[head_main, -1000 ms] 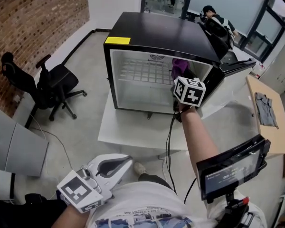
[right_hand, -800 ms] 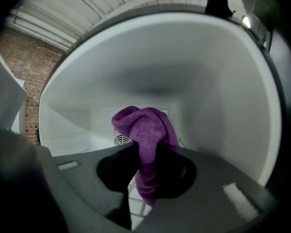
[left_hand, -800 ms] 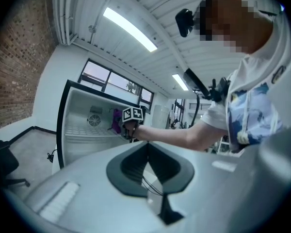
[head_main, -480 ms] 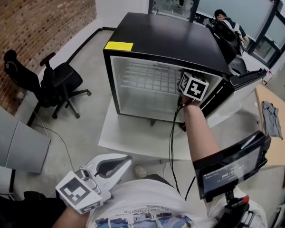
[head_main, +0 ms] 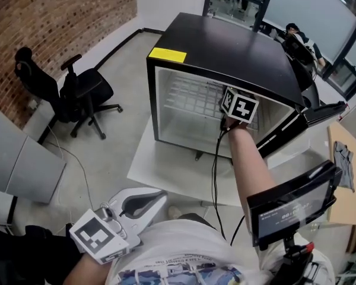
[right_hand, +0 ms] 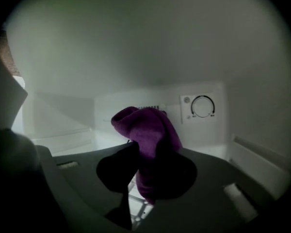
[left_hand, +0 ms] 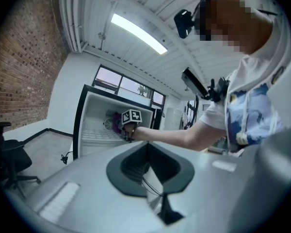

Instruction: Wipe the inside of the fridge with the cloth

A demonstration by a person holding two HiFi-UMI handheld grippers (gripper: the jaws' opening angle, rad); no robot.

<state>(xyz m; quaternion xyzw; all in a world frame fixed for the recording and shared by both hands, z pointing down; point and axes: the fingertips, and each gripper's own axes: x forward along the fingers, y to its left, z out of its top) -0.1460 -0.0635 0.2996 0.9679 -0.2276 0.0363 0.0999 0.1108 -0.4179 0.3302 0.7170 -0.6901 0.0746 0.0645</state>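
Observation:
A black mini fridge (head_main: 225, 49) stands open, with a white inside and a wire shelf (head_main: 193, 100). My right gripper (head_main: 237, 107) reaches into the opening at its upper right; only its marker cube and the forearm show in the head view. In the right gripper view that gripper (right_hand: 146, 176) is shut on a purple cloth (right_hand: 148, 130), which stands bunched above the jaws near the back wall and the thermostat dial (right_hand: 202, 106). The left gripper view also shows the cloth (left_hand: 115, 124) inside the fridge (left_hand: 94, 125). My left gripper (head_main: 157, 199) hangs low by my body, shut and holding nothing.
The fridge sits on a low white platform (head_main: 160, 174), and its door (head_main: 302, 126) swings open to the right. A black office chair (head_main: 77, 91) stands at the left by the brick wall. A cable (head_main: 215, 171) trails from my right gripper. A wooden desk (head_main: 347, 177) is at the right edge.
My right gripper has gone deeper into the fridge and a little left; the purple cloth, seen at the opening a second ago, is now hidden in the head view. The left gripper stayed put.

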